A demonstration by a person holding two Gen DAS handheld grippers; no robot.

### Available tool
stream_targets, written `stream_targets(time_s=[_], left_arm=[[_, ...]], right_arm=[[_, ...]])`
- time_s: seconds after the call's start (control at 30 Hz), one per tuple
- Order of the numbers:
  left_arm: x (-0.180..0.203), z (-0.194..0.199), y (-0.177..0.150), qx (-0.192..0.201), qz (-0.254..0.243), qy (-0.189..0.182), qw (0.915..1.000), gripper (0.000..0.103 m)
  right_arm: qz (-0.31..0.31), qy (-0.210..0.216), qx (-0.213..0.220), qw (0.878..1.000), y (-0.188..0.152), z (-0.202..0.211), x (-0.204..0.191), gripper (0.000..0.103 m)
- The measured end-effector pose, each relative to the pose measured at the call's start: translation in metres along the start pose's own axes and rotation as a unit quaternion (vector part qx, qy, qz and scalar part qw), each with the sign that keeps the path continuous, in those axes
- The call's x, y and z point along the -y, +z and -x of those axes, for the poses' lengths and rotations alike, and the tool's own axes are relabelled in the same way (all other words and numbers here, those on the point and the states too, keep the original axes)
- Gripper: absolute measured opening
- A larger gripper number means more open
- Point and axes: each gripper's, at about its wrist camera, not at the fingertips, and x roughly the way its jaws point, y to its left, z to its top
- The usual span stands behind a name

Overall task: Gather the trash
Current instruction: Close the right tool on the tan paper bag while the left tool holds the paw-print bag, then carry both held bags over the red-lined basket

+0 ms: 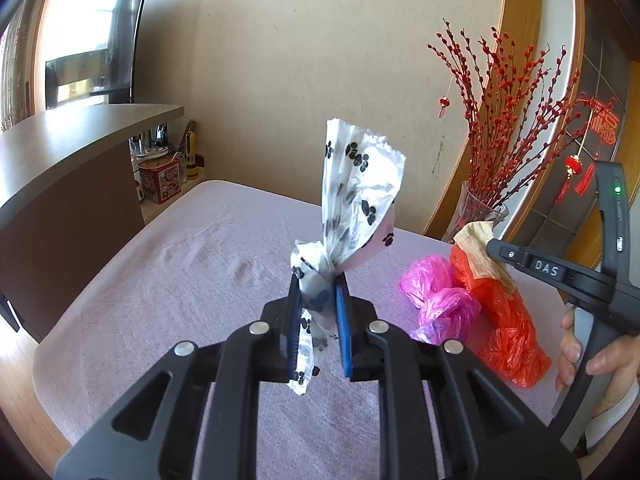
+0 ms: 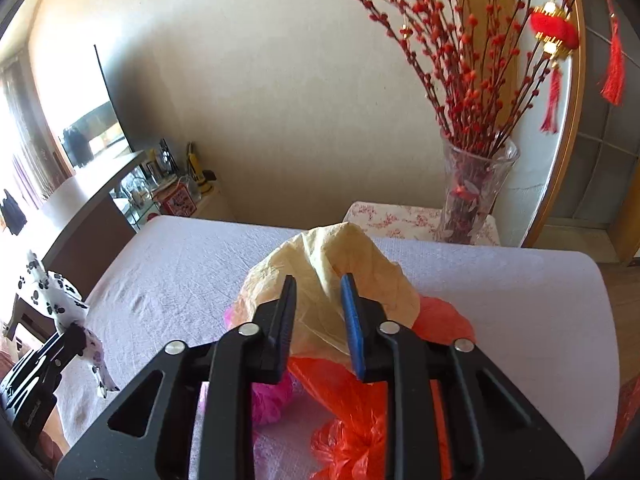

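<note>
Left gripper raised above the table, fingers pinched together on the paw-print bag; right gripper low over the cream paper, fingers parted with the paper between them, contact unclear; right hand wrapped around its handle.

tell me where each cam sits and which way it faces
Left wrist: rides the left gripper, looking across the table at the wall; its fingers clamp a paw-print bag; the person's right hand shows.
Right wrist: rides the right gripper, fingers either side of a beige bag, facing the vase.
Shared: pink bag, orange bag, both grippers.
</note>
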Motion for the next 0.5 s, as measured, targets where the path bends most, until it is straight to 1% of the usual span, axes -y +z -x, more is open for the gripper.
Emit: stream_targets(time_s=[0.07,0.13,0.23,0.33,0.5], left_arm=[[0.001,-0.002,-0.001,-0.002,-0.002,-0.001,1.0,0.017],[0.002,-0.003,-0.002,-0.002,-0.003,-0.001,1.0,0.017],[0.005,-0.003,-0.003,-0.004,-0.004,-0.002,1.0,0.017],[0.01,-0.001,-0.004,-0.004,-0.008,-0.006,0.9999,0.017],[0.028,0.005,-0.004,-0.003,-0.018,-0.022,0.9996,0.017]], right_arm=[[0.004,0.0,-0.012,1.0,-0.001,-0.009,0.002,0.006],[0.011,0.003,-0.015,1.0,-0.006,-0.008,0.003,0.002],[0.016,0.003,0.0,1.0,-0.017,0.008,0.008,0.002],[0.004,0.005,0.02,1.0,-0.023,0.031,0.02,0.002],[-0.018,0.009,0.055,0.998,-0.028,0.072,0.043,0.001]])
